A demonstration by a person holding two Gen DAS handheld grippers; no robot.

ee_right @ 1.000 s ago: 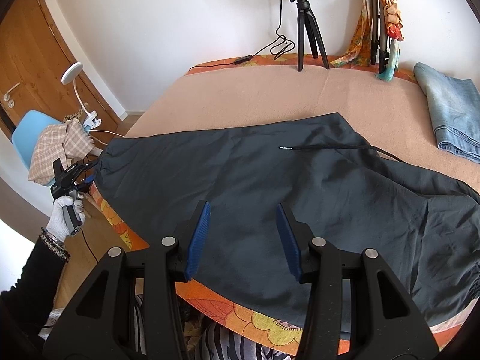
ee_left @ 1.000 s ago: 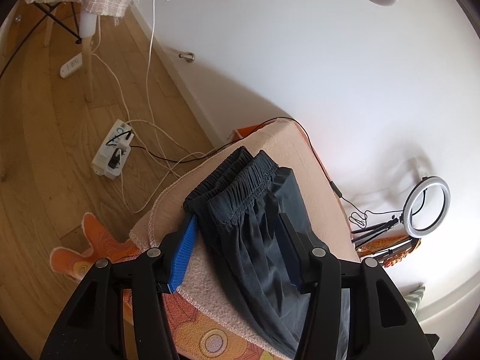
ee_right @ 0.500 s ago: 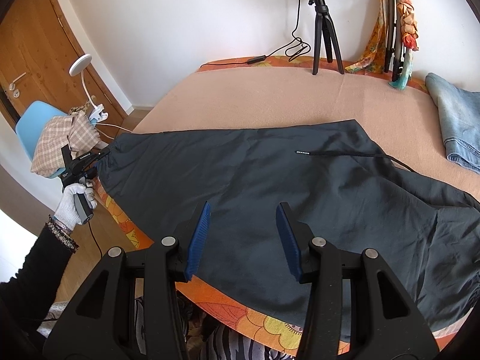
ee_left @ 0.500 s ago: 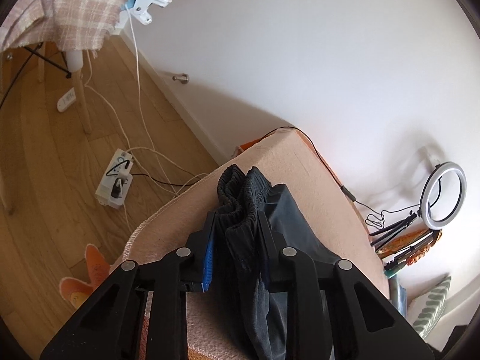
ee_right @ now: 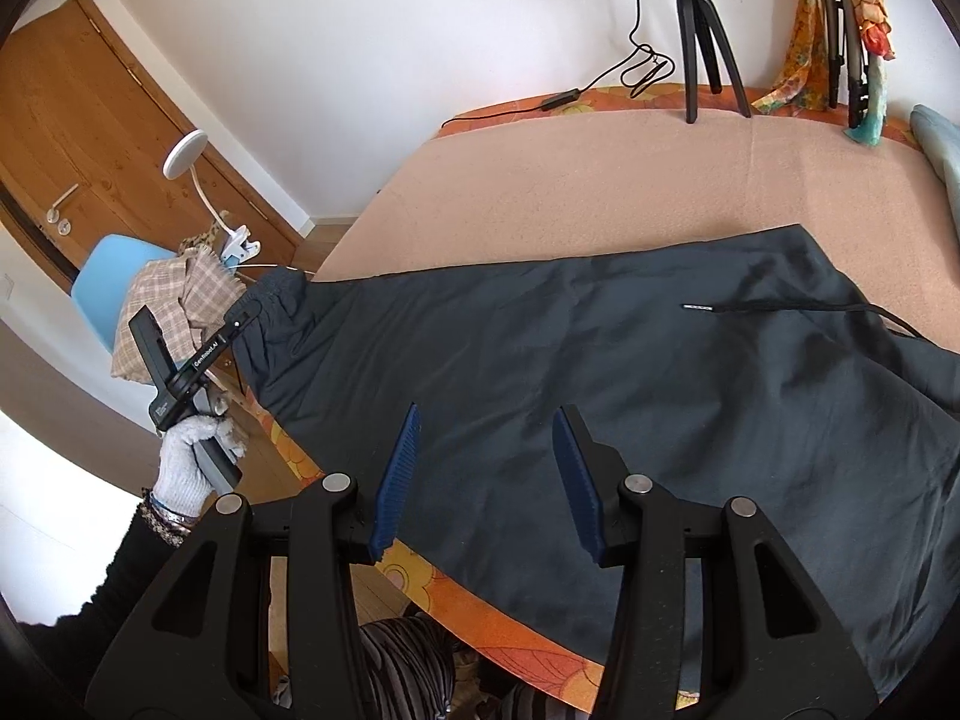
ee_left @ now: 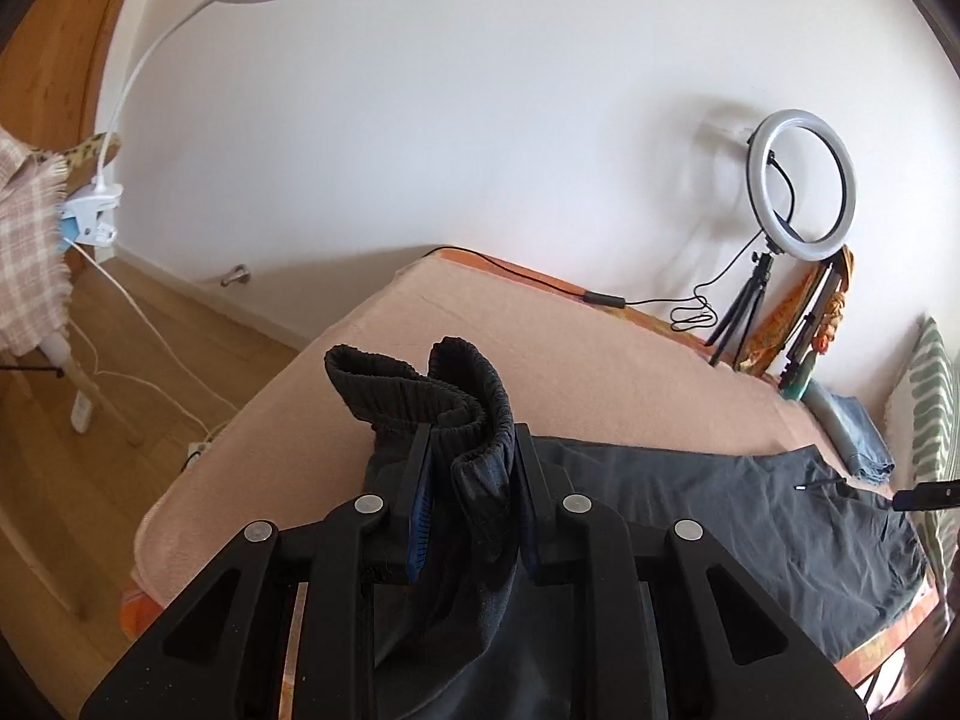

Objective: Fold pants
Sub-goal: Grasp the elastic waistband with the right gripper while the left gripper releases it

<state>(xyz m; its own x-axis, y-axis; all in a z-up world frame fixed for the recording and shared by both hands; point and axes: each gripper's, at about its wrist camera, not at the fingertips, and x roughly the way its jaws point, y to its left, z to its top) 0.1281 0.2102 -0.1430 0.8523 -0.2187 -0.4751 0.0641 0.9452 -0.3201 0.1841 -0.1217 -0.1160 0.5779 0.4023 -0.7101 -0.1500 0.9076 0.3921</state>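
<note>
Item: dark pants (ee_right: 600,396), one pair, lightweight cloth, spread lengthwise over a peach blanket (ee_right: 570,180) on the bed, a drawstring (ee_right: 780,307) lying loose on top. Elastic cuff end (ee_left: 420,402): bunched and raised off the blanket at the bed's edge, pinched in the left gripper (ee_left: 468,450), whose blue pads press the gathered fabric from both sides. The right wrist view shows that tool from outside, carried by a gloved hand (ee_right: 192,456) with its tip at the far corner of the garment. Right gripper (ee_right: 486,468): jaws spread, nothing between them, hanging over the near hem mid-length; whether it touches the cloth cannot be told. Step in hand, by my reading: start of a fold, the gathered end lifted ready to be carried across the rest; the bulk of the pants lies flat and unfolded, so the task is early. Next move calls for: drawing the pinched end over toward the opposite end, keeping the layers aligned, while the free tool pins or grips the near edge so the slippery cloth does not drag. Bystanding items: ring light (ee_left: 801,183) on a tripod, folded jeans (ee_left: 864,432), clip lamp (ee_right: 186,156), blue chair (ee_right: 114,282).
</note>
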